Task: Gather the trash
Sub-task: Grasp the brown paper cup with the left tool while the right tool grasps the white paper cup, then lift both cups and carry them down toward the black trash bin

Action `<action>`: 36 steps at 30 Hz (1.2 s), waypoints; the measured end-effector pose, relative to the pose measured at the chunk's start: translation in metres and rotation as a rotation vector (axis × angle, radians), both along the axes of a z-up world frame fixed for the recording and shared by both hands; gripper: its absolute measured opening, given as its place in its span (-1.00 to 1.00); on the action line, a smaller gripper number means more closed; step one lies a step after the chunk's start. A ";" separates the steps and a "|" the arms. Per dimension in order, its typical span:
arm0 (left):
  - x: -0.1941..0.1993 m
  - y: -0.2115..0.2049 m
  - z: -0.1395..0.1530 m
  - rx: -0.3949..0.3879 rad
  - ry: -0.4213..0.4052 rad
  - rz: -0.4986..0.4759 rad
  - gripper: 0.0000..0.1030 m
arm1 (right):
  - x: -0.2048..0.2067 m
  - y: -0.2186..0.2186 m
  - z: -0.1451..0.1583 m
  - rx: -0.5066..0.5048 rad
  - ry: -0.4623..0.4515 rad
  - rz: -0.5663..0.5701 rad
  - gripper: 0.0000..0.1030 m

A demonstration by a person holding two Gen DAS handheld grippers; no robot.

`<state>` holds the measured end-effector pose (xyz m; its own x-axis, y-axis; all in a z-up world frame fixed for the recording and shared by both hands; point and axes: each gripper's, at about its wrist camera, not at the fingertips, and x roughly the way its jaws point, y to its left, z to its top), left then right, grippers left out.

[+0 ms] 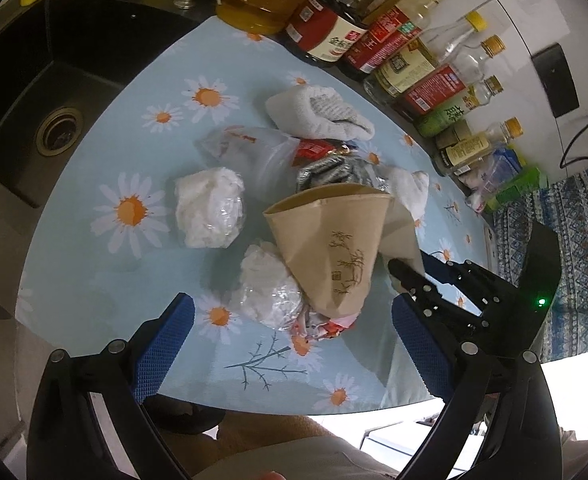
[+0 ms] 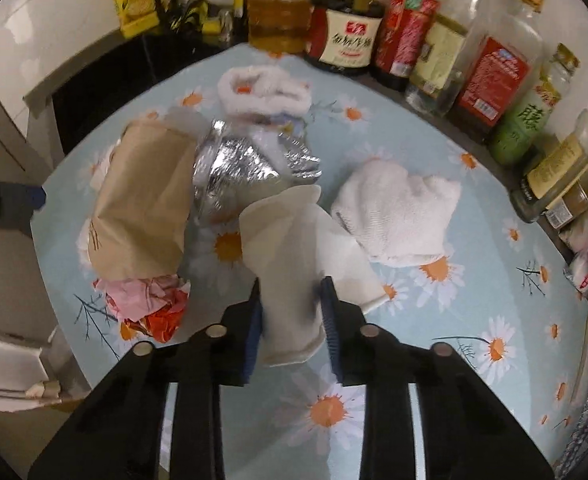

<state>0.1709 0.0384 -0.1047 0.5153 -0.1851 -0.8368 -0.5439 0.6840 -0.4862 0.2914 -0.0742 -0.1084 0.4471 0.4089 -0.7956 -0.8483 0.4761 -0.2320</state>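
The right tool [image 2: 290,320] is clamped on a white paper bag [image 2: 294,248] near the counter's front edge. The left tool [image 1: 290,340] hangs with its jaws wide apart and nothing between them, above crumpled plastic-wrapped tissue [image 1: 270,292]. Toward the middle of the counter [image 1: 94,280] lie a brown paper bag [image 1: 329,240], a crushed foil wrapper [image 2: 246,172] and white cloths [image 2: 397,216]. Sauce bottles [image 1: 413,64] line the far edge, beside a dark sink [image 1: 34,92].
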 end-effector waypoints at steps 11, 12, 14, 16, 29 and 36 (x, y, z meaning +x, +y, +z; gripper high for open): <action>0.025 -0.008 0.001 0.014 -0.003 -0.047 0.87 | 0.000 -0.033 0.020 0.112 0.027 -0.075 -0.55; 0.028 -0.009 0.001 0.017 -0.003 -0.055 0.87 | 0.000 -0.037 0.022 0.122 0.032 -0.082 -0.55; 0.034 -0.009 0.000 0.022 0.002 -0.065 0.87 | 0.000 -0.045 0.028 0.147 0.043 -0.098 -0.55; 0.041 -0.009 -0.003 0.022 0.003 -0.074 0.87 | -0.002 -0.051 0.031 0.159 0.045 -0.107 -0.55; 0.066 -0.001 -0.020 -0.026 0.006 -0.087 0.84 | -0.003 -0.080 0.036 0.214 0.079 -0.175 -0.55; 0.077 -0.006 -0.026 -0.008 0.028 -0.128 0.37 | -0.005 -0.083 0.034 0.226 0.093 -0.183 -0.55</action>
<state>0.2482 0.0322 -0.1306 0.4632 -0.2547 -0.8489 -0.4661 0.7446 -0.4778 0.2866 -0.1571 -0.0743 0.4594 0.4995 -0.7345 -0.7563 0.6536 -0.0286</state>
